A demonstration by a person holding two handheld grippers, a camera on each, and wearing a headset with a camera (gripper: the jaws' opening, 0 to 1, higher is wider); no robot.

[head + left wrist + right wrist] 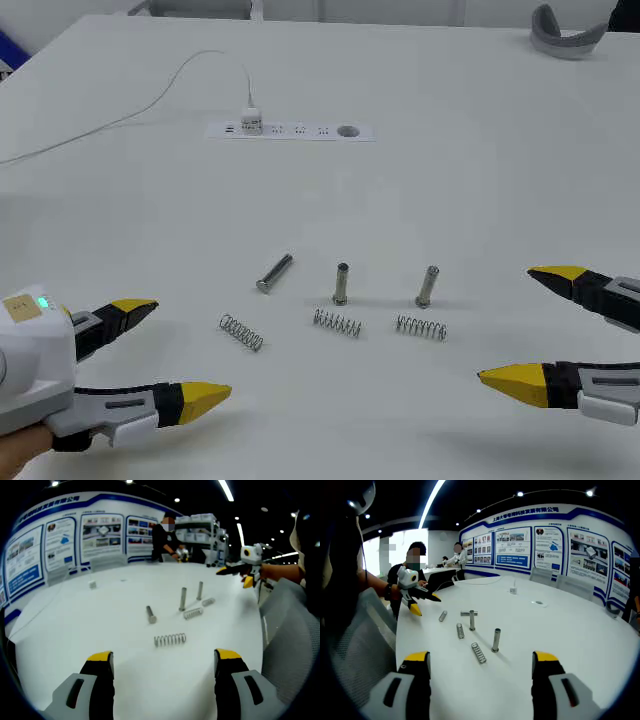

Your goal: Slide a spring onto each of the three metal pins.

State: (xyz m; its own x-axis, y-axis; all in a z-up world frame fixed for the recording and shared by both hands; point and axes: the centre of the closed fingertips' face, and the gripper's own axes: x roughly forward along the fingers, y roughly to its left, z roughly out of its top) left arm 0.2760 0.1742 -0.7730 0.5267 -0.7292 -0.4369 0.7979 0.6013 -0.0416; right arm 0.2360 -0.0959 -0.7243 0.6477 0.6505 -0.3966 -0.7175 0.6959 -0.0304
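Left gripper [188,348] and right gripper [510,323] hover over near table [450,190], fingers spread, empty | three springs [336,322] lie loose before pins [341,284]; leftmost pin [274,273] lies flat | step: none threaded yet | next: pinch a spring, line it over a pin.

White table [470,180] w/ white power strip [290,131] near far middle. White plug [251,122] sits in its left end, cable [150,100] trailing off to left edge. Grey curved obj. [566,32] at far right corner. Blue-trimmed wall posters [545,545] in bkgd.
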